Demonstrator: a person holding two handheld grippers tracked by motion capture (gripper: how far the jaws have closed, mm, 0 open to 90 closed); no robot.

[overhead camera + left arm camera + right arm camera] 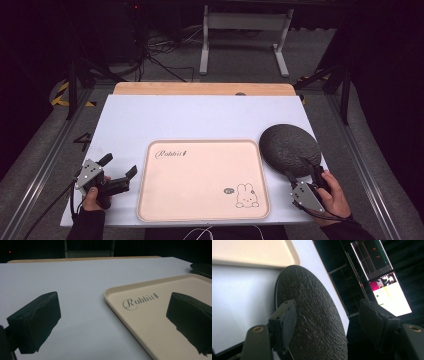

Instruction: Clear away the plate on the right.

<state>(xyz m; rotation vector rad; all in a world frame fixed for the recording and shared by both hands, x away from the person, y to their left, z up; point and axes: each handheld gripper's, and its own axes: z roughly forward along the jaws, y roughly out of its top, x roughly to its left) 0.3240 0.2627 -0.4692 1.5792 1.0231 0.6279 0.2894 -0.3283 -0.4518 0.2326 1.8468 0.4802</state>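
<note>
Both grippers sit at the near edge of the table point(125, 115), each in one of the person's hands. Left gripper point(120, 167) rests at the tray's point(150, 200) left, tilted toward the far right, its jaws wide apart with nothing between them; in its own view one jaw hangs over the bare table and the other over the tray's printed corner. Right gripper point(300, 167) points up and away at the dark disc point(287, 145), jaws released, one on each side of the disc's near rim, not pressing. That disc lies at the table's right edge, just right of the tray, tipped up on its near side; being round, it has no clear long axis.
</note>
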